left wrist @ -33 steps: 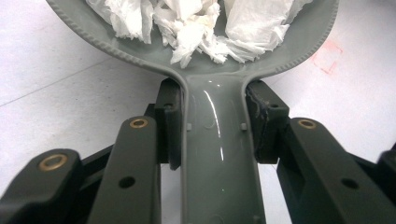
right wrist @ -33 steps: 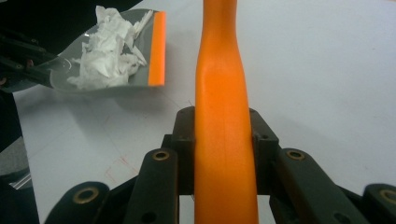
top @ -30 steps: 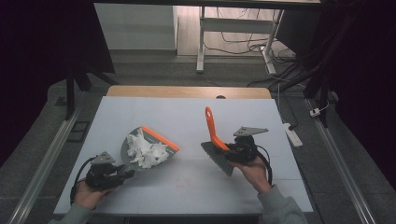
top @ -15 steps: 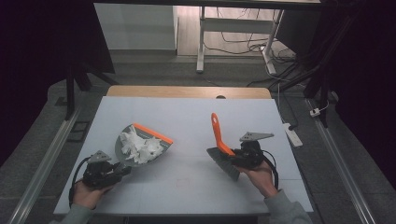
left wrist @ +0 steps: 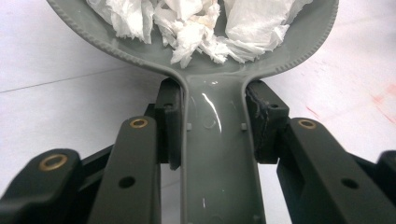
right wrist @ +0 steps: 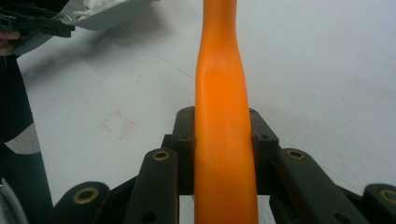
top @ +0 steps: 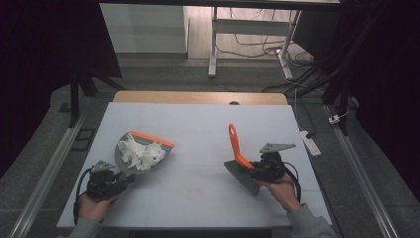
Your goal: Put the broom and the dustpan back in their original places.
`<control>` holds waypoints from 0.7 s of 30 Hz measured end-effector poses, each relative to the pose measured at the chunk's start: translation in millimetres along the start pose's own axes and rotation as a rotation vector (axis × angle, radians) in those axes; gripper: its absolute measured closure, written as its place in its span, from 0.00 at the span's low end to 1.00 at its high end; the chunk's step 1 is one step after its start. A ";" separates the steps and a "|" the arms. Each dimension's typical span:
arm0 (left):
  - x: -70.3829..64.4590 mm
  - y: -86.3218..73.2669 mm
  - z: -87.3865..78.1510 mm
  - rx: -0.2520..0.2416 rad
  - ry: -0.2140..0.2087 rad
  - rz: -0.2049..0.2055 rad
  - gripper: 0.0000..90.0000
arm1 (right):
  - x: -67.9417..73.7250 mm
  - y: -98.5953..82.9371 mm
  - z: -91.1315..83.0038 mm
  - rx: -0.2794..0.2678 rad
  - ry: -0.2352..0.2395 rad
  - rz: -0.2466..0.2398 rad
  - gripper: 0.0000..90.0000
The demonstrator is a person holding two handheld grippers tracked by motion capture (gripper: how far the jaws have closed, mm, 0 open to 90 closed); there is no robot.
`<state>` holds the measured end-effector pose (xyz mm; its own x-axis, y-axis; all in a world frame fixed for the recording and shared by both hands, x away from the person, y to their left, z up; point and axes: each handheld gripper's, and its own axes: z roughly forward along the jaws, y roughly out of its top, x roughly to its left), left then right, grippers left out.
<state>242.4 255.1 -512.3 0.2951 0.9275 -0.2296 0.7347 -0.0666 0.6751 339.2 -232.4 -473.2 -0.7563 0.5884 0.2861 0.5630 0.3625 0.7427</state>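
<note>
High view: white surface (top: pixel 198 124) bare between the two tools, nothing blocking. Left gripper (top: pixel 116 181) at 8 o'clock holds the grey dustpan (top: pixel 143 151), its pan toward 1 o'clock, orange lip on the far edge, crumpled tissue (top: pixel 140 152) inside. Right gripper (top: pixel 257 169) at 4 o'clock holds the brush (top: pixel 236 148), orange handle pointing to 12, bristle head low on the surface. Left gripper view: jaws clamped on both sides of the dustpan handle (left wrist: pixel 215 154); tissue piled at 12. Right gripper view: jaws closed tight on the orange handle (right wrist: pixel 223 116); dustpan at 10 o'clock.
</note>
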 end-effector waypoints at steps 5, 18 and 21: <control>-0.3 2.6 6.8 -0.009 0.014 -0.031 0.68 | -6.4 -4.0 0.8 0.022 0.000 0.021 0.78; 2.8 6.4 30.5 0.028 0.055 -0.116 0.68 | -12.5 -7.7 8.7 0.094 0.001 0.054 0.78; 1.0 7.6 34.9 0.038 0.064 -0.123 0.68 | -17.1 -6.2 11.5 0.118 -0.014 0.067 0.78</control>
<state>269.6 242.7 -531.9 0.1626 0.9509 -0.2635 0.7860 0.0366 0.6171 352.5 -236.4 -489.7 -0.7115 0.6240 0.3230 0.6477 0.4044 0.6457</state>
